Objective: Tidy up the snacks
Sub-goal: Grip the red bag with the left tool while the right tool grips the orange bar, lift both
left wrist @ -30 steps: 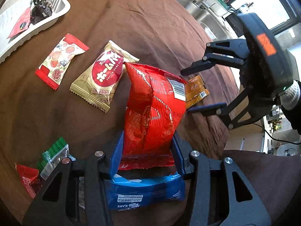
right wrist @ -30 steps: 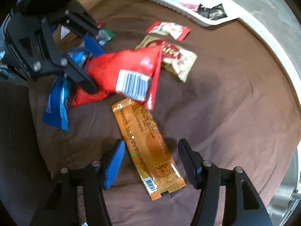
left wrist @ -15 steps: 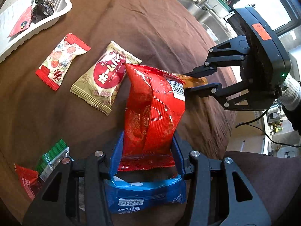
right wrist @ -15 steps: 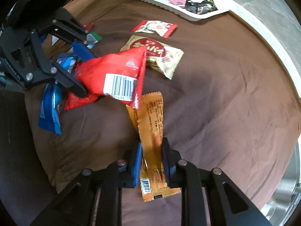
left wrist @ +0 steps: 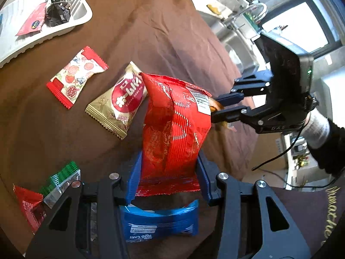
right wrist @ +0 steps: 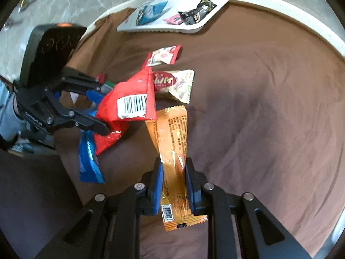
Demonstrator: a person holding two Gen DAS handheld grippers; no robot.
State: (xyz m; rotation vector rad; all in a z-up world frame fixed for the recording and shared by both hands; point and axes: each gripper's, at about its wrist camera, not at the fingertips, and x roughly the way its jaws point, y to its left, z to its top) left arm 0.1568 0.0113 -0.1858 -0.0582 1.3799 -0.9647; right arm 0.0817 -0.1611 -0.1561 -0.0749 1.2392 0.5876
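Note:
My left gripper is shut on a large red snack bag and holds it upright above the brown cloth; it also shows in the right wrist view. My right gripper is shut on a long orange snack packet, lifted off the cloth. In the left wrist view the right gripper sits just behind the red bag, and the orange packet is mostly hidden. A white tray at the far left holds a black packet and a red packet.
On the brown cloth lie a strawberry-print packet, a gold and red packet, a blue cake packet under my left gripper, and green and red packets at the near left. A sink lies beyond the table.
My right gripper closed on the orange packet and lifted it off the cloth. My left gripper kept its hold on the red bag and moved slightly.

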